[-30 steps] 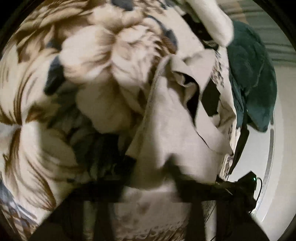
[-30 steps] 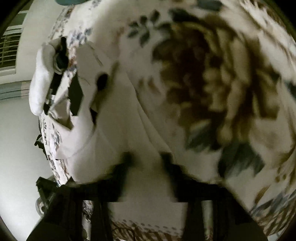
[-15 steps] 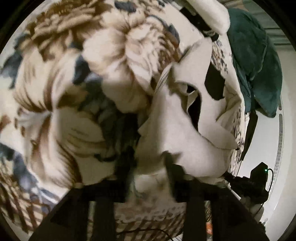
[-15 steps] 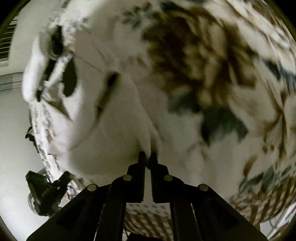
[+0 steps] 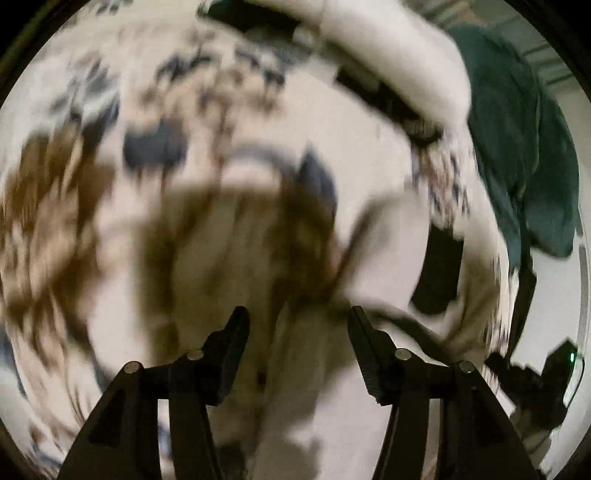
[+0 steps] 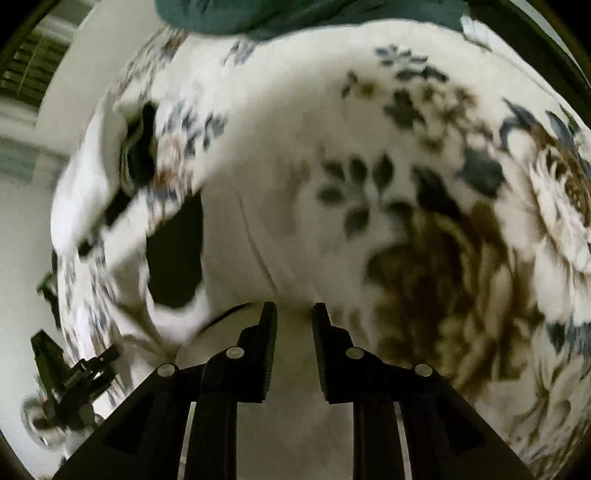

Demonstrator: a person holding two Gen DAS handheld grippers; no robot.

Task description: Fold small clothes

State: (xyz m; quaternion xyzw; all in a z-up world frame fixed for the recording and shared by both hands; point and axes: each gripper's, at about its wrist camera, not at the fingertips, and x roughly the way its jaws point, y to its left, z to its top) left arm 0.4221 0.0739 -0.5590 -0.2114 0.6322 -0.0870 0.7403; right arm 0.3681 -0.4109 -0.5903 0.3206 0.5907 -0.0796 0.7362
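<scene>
A small cream-beige garment [image 5: 384, 251] lies on a floral blanket [image 5: 110, 166], to the right in the blurred left wrist view. My left gripper [image 5: 297, 317] is open and empty, its jaws wide apart just left of the garment's edge. In the right wrist view the same pale garment [image 6: 236, 236] lies ahead and to the left, with a dark opening [image 6: 173, 266] showing in it. My right gripper [image 6: 293, 308] is open with a narrow gap, right at the cloth's near edge, holding nothing.
A dark teal cloth [image 5: 524, 155] lies at the bed's far side and also shows in the right wrist view [image 6: 280, 14]. A white pillow [image 5: 402, 62] lies beyond the garment. A black device [image 5: 539, 373] sits off the bed edge.
Both grippers have let go of the garment and opened. The garment has dropped flat on the blanket. The left view has swung fast and blurred.
</scene>
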